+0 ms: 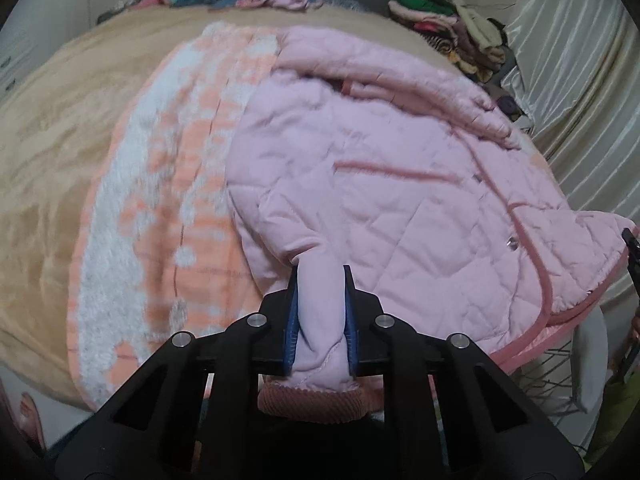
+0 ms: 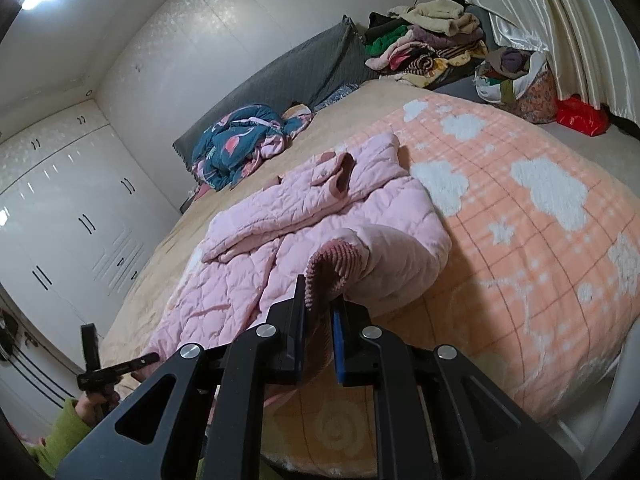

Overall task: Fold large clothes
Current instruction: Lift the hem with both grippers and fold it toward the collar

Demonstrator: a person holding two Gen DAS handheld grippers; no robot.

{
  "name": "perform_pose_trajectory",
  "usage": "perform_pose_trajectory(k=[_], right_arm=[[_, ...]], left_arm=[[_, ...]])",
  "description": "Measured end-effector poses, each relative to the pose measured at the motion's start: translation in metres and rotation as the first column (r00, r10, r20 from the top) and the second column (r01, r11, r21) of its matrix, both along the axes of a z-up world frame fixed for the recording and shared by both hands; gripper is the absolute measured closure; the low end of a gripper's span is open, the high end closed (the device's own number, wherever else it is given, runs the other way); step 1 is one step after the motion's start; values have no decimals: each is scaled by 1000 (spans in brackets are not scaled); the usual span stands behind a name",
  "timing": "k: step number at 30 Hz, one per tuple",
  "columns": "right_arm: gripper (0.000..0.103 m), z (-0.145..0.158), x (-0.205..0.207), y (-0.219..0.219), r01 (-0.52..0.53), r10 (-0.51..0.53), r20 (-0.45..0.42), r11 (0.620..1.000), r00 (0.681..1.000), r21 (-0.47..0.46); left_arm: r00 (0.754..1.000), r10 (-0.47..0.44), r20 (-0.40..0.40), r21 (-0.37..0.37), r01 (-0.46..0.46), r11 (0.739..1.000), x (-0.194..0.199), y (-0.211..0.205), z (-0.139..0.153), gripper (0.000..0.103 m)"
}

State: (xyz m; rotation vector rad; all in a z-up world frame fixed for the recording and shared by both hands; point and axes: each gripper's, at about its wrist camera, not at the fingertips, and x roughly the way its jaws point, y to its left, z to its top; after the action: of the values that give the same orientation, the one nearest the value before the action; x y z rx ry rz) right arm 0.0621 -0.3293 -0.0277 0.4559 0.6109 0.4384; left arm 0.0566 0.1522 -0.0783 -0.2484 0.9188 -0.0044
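Observation:
A pink quilted jacket (image 1: 380,168) lies spread on the bed, its collar toward the far end. My left gripper (image 1: 321,280) is shut on one sleeve just above its ribbed pink cuff (image 1: 312,400), which hangs toward the camera. In the right wrist view the jacket (image 2: 280,240) lies ahead, and my right gripper (image 2: 318,300) is shut on the other sleeve's ribbed cuff (image 2: 324,268), lifted off the blanket. The left gripper (image 2: 148,358) shows at the lower left, held by a hand in a green sleeve (image 2: 68,424). A tip of the right gripper (image 1: 632,248) peeks in at the right edge.
An orange blanket with white clouds (image 2: 520,220) lies under the jacket on a tan bedspread (image 1: 60,160). A blue patterned bundle (image 2: 240,140) sits by the grey headboard (image 2: 288,68). Piled clothes (image 2: 432,36), a full bag (image 2: 516,80) and curtains (image 2: 560,20) stand far right; wardrobes (image 2: 72,220) stand left.

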Motion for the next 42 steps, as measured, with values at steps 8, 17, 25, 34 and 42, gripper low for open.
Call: perform_pose_trajectory(k=[8, 17, 25, 34, 42], right_arm=[[93, 32, 5, 15, 47, -29, 137, 991, 990, -124], [93, 60, 36, 12, 73, -53, 182, 992, 982, -106], [94, 75, 70, 13, 96, -76, 185, 991, 980, -99], [94, 73, 73, 12, 84, -65, 184, 992, 981, -97], [94, 67, 78, 1, 102, -92, 164, 993, 982, -59]], left_arm=[[989, -31, 142, 33, 27, 999, 15, -12, 62, 93], [978, -29, 208, 54, 18, 998, 46, -12, 101, 94], [989, -41, 145, -6, 42, 999, 51, -11, 91, 92], [999, -2, -34, -43, 0, 999, 17, 19, 40, 35], [969, -66, -237, -287, -5, 958, 14, 24, -19, 17]])
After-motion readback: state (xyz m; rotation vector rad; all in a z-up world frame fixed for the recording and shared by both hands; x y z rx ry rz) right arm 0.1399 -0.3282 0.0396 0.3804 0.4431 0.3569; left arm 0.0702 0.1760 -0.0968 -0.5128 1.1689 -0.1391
